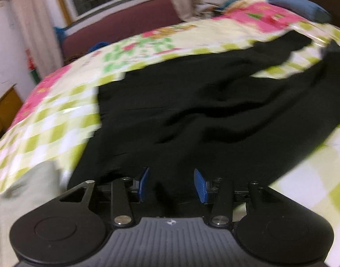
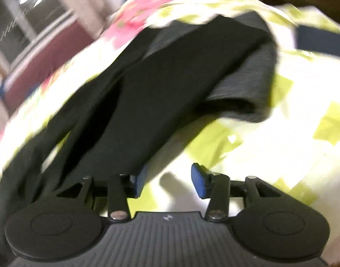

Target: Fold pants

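Observation:
Black pants [image 1: 192, 111] lie spread on a bed with a green-checked, pink-flowered sheet [image 1: 58, 115]. In the left wrist view the waist end is near me and the two legs run off to the far right. My left gripper [image 1: 172, 183] is open, its blue pads over the near edge of the fabric. In the right wrist view the pants [image 2: 170, 84] lie across the upper left, with a leg end turned over at the right. My right gripper [image 2: 168, 180] is open, its left pad at the fabric's edge, with bare sheet between the pads. Both views are blurred.
A grey cloth [image 1: 25, 189] lies on the bed at the near left. Blue pillows or bedding [image 1: 296, 2] sit at the head of the bed. A maroon bench [image 1: 125, 26], a window and curtains stand beyond the bed's far side.

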`<state>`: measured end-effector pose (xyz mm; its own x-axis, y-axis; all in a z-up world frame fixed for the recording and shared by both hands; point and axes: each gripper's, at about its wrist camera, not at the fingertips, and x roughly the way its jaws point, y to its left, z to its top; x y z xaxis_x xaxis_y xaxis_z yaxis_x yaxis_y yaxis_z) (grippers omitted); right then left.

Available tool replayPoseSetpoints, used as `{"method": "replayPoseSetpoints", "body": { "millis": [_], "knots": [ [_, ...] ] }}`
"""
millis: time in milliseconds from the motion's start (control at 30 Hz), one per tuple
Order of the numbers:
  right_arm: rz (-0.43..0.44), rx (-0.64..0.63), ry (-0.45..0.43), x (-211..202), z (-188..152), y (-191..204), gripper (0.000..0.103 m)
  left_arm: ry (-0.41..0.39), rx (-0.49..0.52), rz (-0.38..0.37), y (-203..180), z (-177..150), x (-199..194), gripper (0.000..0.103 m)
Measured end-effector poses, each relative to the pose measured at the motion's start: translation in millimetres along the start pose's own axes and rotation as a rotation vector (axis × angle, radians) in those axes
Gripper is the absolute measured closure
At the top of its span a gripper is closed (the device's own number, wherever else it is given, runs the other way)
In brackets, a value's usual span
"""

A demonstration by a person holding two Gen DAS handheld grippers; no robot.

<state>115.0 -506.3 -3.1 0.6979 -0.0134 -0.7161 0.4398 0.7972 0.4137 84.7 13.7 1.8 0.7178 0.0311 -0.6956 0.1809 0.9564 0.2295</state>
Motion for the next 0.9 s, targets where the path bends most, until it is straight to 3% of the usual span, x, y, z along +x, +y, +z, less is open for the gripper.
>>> {"method": "replayPoseSetpoints", "body": {
  "millis": [233,333,400,433,500,567,767,900],
  "knots": [
    [0.066,0.187,-0.073,46.3,54.6,-19.9,0.057,0.037,0.096,-0.053,-51.7,18.0,17.4,0.044],
    [0.057,0.269,-0.060,66.8,72.3,-23.8,0.069,0.046,0.123,-0.050,-58.7,22.3,20.7,0.044],
    [0.096,0.320,-0.035,68.8,77.5,-31.3,0.085,0.046,0.133,-0.052,-62.6,22.8,21.5,0.044],
    [0.120,0.319,-0.037,65.6,74.2,-31.6,0.098,0.049,0.136,-0.052,-62.6,23.0,23.3,0.044],
    [0.152,0.272,-0.063,47.0,75.7,-24.9,0.098,0.047,0.137,-0.057,-65.4,22.2,23.2,0.044],
    [0.128,0.164,-0.115,29.5,81.0,-15.4,0.099,0.043,0.137,-0.067,-65.8,20.1,23.8,0.044],
    [-0.101,0.100,-0.122,31.0,93.1,-24.0,0.100,0.046,0.113,-0.077,-57.7,18.6,28.4,0.043],
    [-0.136,-0.208,-0.202,-9.4,61.4,20.8,0.095,0.007,0.081,-0.069,-26.4,30.2,22.9,0.042]
  ]
}}
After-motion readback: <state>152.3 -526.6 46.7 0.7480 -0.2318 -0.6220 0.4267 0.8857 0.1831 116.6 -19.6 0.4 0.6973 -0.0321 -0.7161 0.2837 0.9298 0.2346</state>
